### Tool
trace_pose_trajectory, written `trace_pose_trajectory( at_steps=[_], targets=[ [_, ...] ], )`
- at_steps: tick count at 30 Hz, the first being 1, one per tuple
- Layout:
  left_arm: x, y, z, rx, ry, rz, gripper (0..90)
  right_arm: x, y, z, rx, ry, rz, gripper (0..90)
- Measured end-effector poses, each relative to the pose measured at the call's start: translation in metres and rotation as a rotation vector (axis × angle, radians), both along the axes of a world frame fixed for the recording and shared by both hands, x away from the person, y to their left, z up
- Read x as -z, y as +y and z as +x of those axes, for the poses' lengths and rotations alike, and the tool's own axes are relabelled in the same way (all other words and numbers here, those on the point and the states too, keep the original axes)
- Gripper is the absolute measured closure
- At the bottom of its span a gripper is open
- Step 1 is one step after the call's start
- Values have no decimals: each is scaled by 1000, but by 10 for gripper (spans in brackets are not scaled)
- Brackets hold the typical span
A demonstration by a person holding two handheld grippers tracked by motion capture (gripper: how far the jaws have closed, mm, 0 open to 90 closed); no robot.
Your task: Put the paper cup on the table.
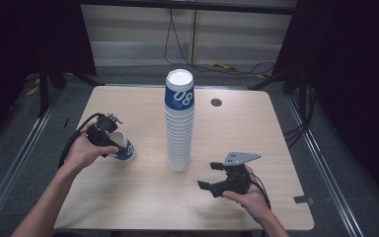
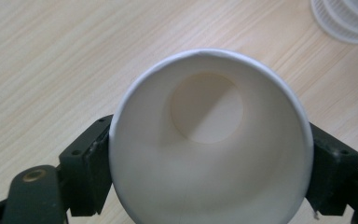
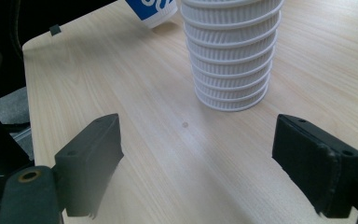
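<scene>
A tall stack of white paper cups [image 1: 179, 123] with a blue-banded top cup stands upright in the middle of the wooden table [image 1: 143, 197]. To its left, my left gripper [image 1: 112, 145] is shut on a single blue-and-white paper cup [image 1: 124, 148], held low over the table. In the left gripper view the cup [image 2: 209, 140] faces me mouth-first, its sides pressed between both pads [image 2: 93, 163]. My right gripper [image 1: 207, 175] hovers to the right of the stack's base, open and holding nothing. Its view shows the stack [image 3: 230, 60] ahead and the held cup [image 3: 151, 9] beyond.
A round black grommet [image 1: 216, 102] sits in the table behind the stack. A grey tape scrap [image 1: 301, 199] lies at the table's right front edge. Cables [image 1: 227, 66] run across the floor behind the table. The stack's base [image 2: 345, 21] lies beyond the held cup.
</scene>
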State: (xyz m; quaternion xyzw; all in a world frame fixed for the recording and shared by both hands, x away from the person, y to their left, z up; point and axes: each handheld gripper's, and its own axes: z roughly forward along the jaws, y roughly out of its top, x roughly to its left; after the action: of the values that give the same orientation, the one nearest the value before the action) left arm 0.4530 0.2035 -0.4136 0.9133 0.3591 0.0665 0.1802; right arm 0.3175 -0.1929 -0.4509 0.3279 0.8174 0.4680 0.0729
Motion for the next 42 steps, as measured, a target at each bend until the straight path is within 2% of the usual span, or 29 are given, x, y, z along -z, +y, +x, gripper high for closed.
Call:
trace_pose_trajectory(
  at_steps=[2, 4, 6, 7, 8, 10, 13, 14, 18, 22, 28, 30, 33, 38, 39, 42],
  targets=[
    [1, -3, 2, -5, 19, 20, 177, 1, 1, 0, -3, 6, 2, 155],
    [0, -5, 4, 0, 6, 48, 175, 2, 2, 1, -12, 7, -1, 155],
    [1, -8, 5, 2, 32, 47, 172, 3, 4, 0, -15, 16, -3, 155],
    [3, -9, 7, 11, 38, 62, 170, 4, 4, 0, -18, 16, -4, 155],
    [4, -10, 8, 3, 38, 59, 167, 4, 5, 0, -22, 15, -5, 155],
    [5, -11, 10, -12, 32, 46, 159, 4, 5, 0, -2, 7, -12, 155],
    [7, -16, 10, -7, 13, 57, 151, 4, 3, 1, 7, 7, -13, 155],
    [7, -17, 10, -8, 10, 63, 150, 4, 3, 1, 6, 8, -10, 155],
    [12, -20, 12, -29, -18, 44, 144, 4, 3, 0, 0, 9, -13, 155],
    [15, -24, 12, -27, -25, 53, 142, 5, 4, 1, -4, 14, -23, 155],
    [20, -21, 14, -32, -41, 0, 136, 5, 4, 1, -6, 16, -24, 155],
    [23, -19, 13, -39, -47, -14, 132, 4, 3, 2, 9, 7, -18, 155],
    [27, -17, 11, -46, -76, -43, 131, 3, 0, 3, 28, 2, -6, 154],
    [32, -19, 7, -66, -130, -32, 136, 3, 0, 3, 28, 5, -7, 155],
    [33, -18, 6, -55, -137, -33, 151, 4, 1, 3, 26, 4, -9, 155],
    [35, -16, 1, -87, -160, -56, 150, 4, 1, 3, 25, 5, -12, 155]
  ],
)
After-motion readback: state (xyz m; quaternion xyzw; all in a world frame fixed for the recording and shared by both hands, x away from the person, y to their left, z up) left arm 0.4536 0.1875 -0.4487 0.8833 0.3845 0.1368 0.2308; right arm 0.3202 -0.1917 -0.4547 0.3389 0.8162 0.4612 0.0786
